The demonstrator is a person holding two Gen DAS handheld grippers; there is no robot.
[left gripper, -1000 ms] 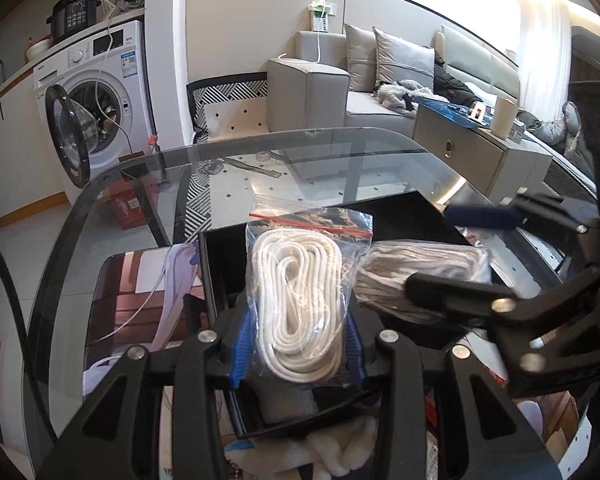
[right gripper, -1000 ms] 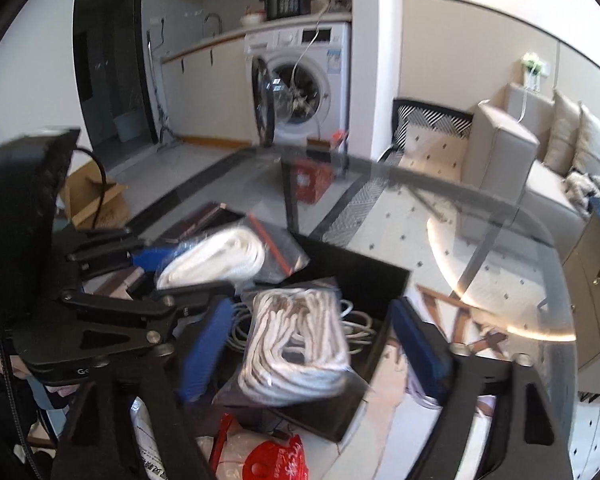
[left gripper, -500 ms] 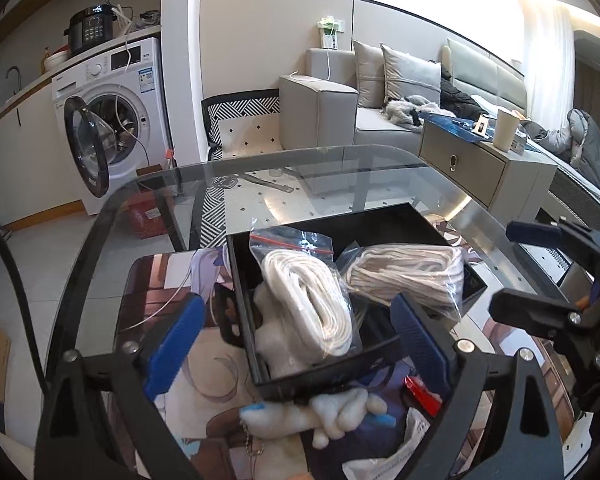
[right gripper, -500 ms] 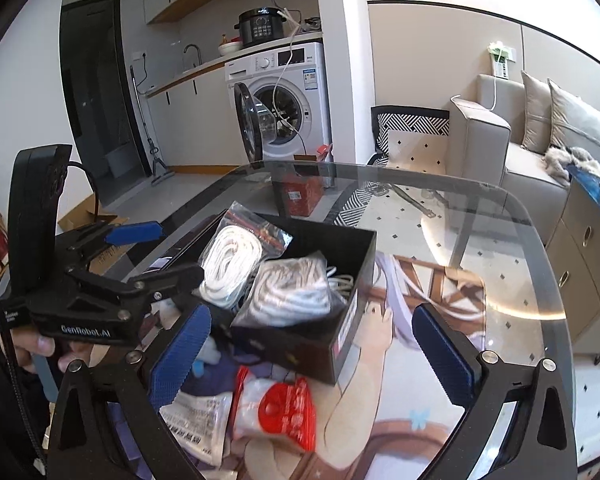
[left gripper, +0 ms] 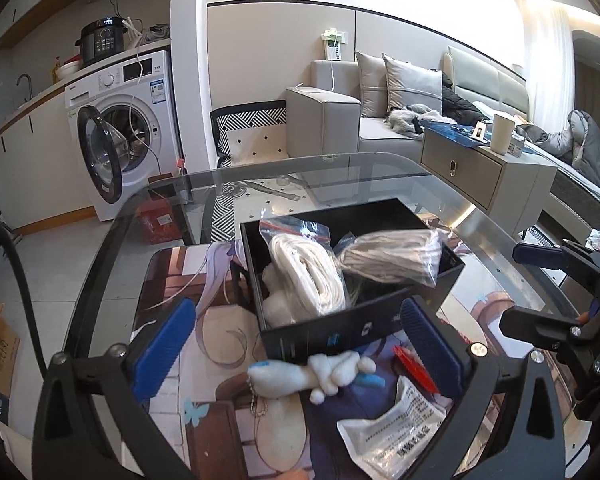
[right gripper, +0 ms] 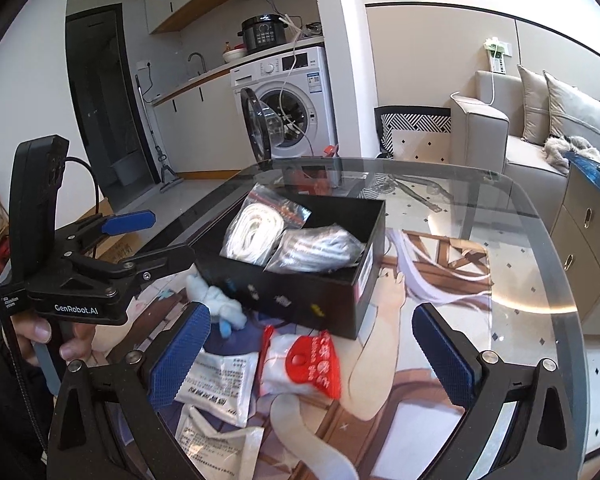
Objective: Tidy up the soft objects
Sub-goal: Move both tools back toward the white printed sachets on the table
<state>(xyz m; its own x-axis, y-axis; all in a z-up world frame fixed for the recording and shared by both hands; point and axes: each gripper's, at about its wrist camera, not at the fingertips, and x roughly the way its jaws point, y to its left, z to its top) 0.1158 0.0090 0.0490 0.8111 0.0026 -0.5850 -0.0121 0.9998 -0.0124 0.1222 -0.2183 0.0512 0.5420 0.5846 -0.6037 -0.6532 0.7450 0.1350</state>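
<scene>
1. Box (left gripper: pixel 356 332), black, stands on glass table (left gripper: pixel 100 264); white rope bag (left gripper: pixel 304 272) and grey rope bag (left gripper: pixel 392 256) lie inside.
2. Left gripper (left gripper: pixel 296 344): jaws just opened wide, nothing between pads.
3. Right gripper (right gripper: pixel 308 356): jaws likewise apart, empty.

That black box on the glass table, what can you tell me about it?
The black box is a lidless, rectangular carton, cardboard by the look of it, with small printed marks on its long side and a white label on one end. It sits flat on a picture mat on the glass table. Two clear bags of coiled white cord and greyish cord lie inside, sticking up above the rim. A white plush toy lies against its near wall.
</scene>
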